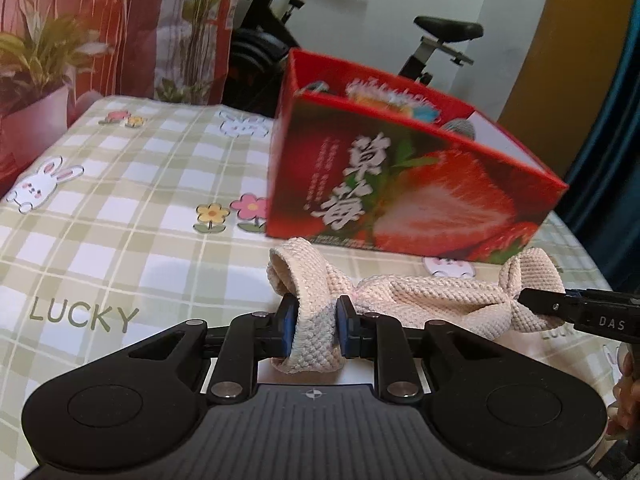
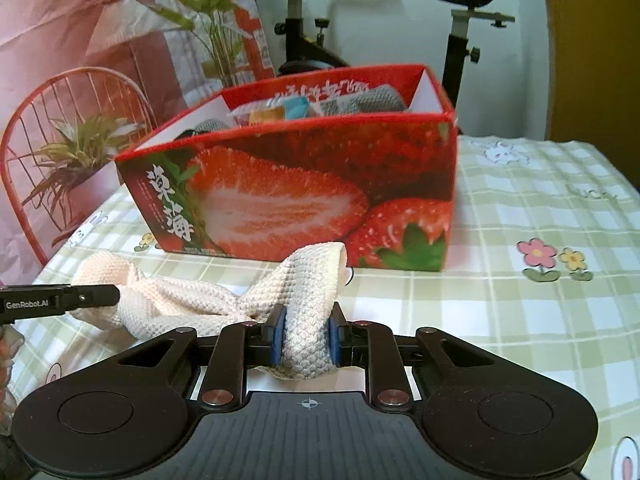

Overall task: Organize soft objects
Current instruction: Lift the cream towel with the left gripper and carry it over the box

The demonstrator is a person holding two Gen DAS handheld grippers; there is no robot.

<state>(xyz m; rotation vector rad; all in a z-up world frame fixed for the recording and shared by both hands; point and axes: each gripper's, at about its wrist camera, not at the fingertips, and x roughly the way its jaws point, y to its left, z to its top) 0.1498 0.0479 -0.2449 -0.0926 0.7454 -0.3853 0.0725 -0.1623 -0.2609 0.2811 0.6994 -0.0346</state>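
Observation:
A cream knitted cloth (image 1: 420, 296) lies stretched across the checked tablecloth in front of a red strawberry box (image 1: 408, 184). My left gripper (image 1: 316, 330) is shut on the cloth's left end. My right gripper (image 2: 306, 336) is shut on the cloth's (image 2: 188, 304) other end; it also shows in the left wrist view (image 1: 532, 300) at the right. The left gripper shows in the right wrist view (image 2: 108, 294) at the left. The box (image 2: 320, 184) holds several soft items, grey and coloured, partly hidden by its walls.
A green-checked tablecloth (image 1: 120, 220) with rabbits and flowers covers the table. A potted plant (image 1: 36, 92) and a red wire chair (image 2: 52, 128) stand at the far left edge. An exercise bike (image 1: 440, 40) stands behind the table.

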